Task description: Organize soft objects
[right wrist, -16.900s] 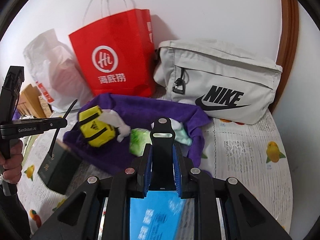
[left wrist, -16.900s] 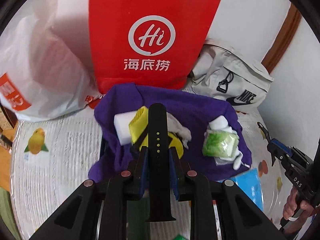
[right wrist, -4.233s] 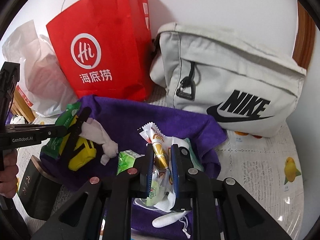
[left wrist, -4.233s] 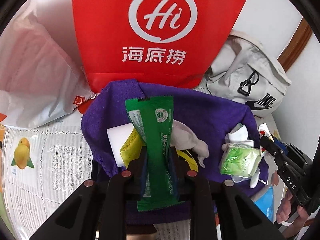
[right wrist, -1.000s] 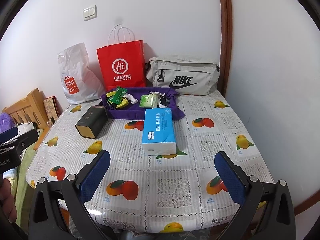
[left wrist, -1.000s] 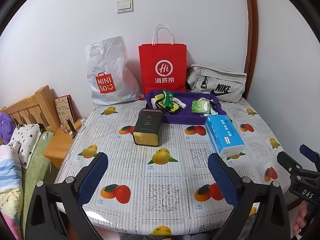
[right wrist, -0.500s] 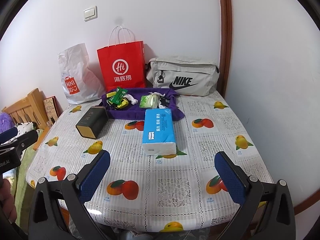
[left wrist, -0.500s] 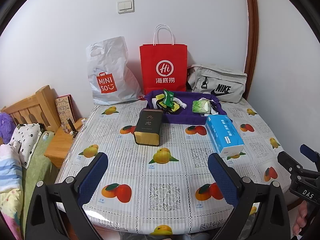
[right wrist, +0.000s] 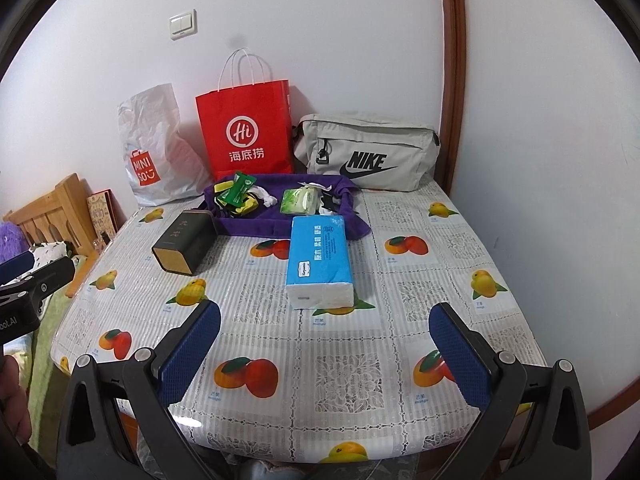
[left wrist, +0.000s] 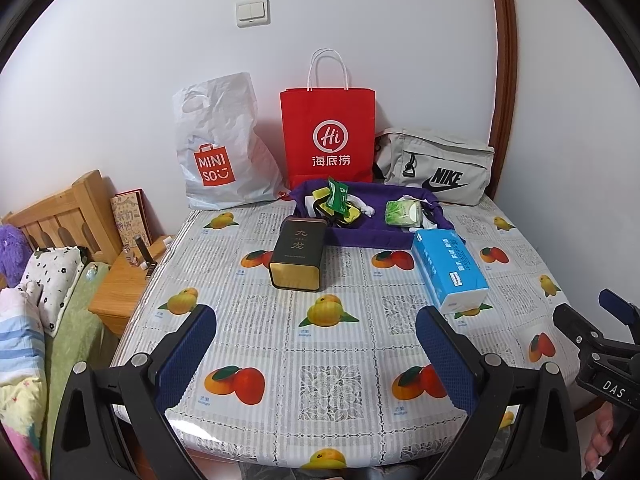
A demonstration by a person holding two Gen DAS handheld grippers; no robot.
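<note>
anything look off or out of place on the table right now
Mostly tidy. The dark tea tin lies on its side in front of the purple tray, and the blue tissue pack sits outside the tray, angled against its front corner. Both claws, left claw and right claw, hang open and empty.

Home bedroom: bed (left wrist: 28, 292), nightstand (left wrist: 120, 288).

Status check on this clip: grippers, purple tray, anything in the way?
Left gripper open, empty. Right gripper open, empty. Purple tray holds the small items. Tin and tissue pack lie before it.
</note>
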